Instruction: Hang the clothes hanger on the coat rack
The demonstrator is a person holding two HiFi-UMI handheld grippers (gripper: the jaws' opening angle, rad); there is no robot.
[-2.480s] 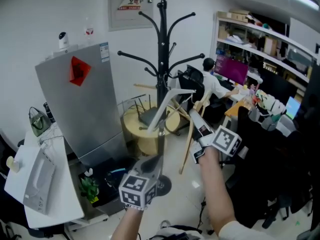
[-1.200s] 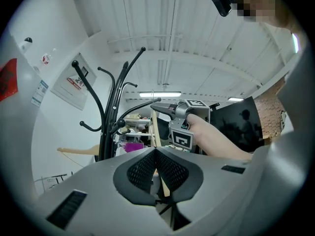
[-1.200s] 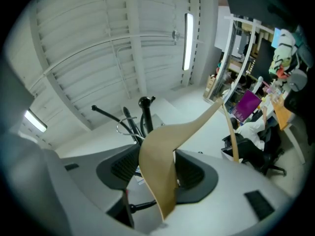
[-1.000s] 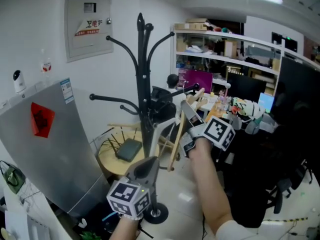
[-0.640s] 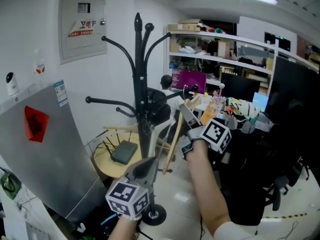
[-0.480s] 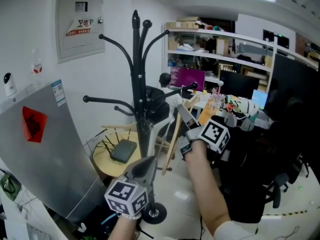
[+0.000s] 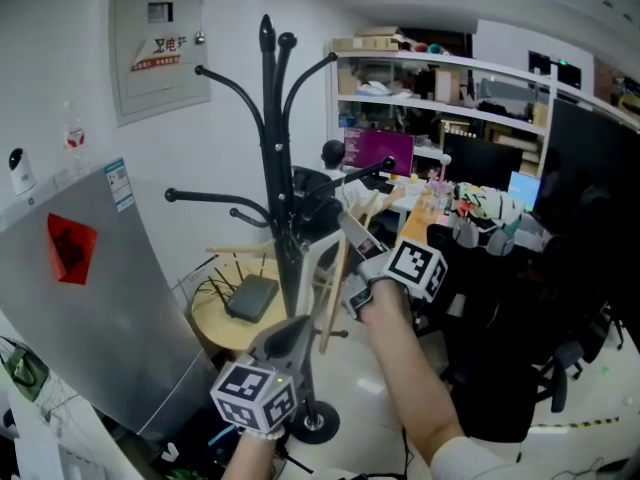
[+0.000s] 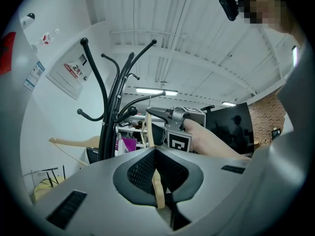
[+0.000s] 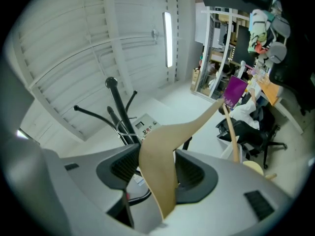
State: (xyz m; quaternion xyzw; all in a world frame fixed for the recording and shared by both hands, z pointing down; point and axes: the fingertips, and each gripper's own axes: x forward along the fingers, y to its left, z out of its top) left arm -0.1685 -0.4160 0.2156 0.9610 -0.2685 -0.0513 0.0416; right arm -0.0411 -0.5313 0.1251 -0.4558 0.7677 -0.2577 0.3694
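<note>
Step in hand, by my read: bringing the clothes hanger (image 7: 332, 293) up to the coat rack (image 7: 275, 148), not hung yet. The hanger was in the air just right of the rack's pole, tilted near upright, w/ both tools on it. The left gripper (image 7: 298, 330), low in the head view, had its jaws pressed together on a thin wooden strip of the hanger, prob. the lower bar; in its own view the strip ran up btw the pads. The right gripper (image 7: 352, 233), higher & close to the pole, was clamped on the broad wooden shoulder. Its jaws stood fairly wide b/c the wood there is wide, w/ a pad on each face. The hanger's hook was too small to place for sure, and I couldn't tell whether it was touching any peg. Nearest candidate looked like the mid-height peg (image 7: 345, 183) reaching right toward the shelves. Next move prob. calls for raising the hook end above that peg's tip, turning the hanger so the hook's opening faces the peg, then lowering it on. After that, ease one pair of jaws off at a time so it doesn't swing or slip off.
</note>
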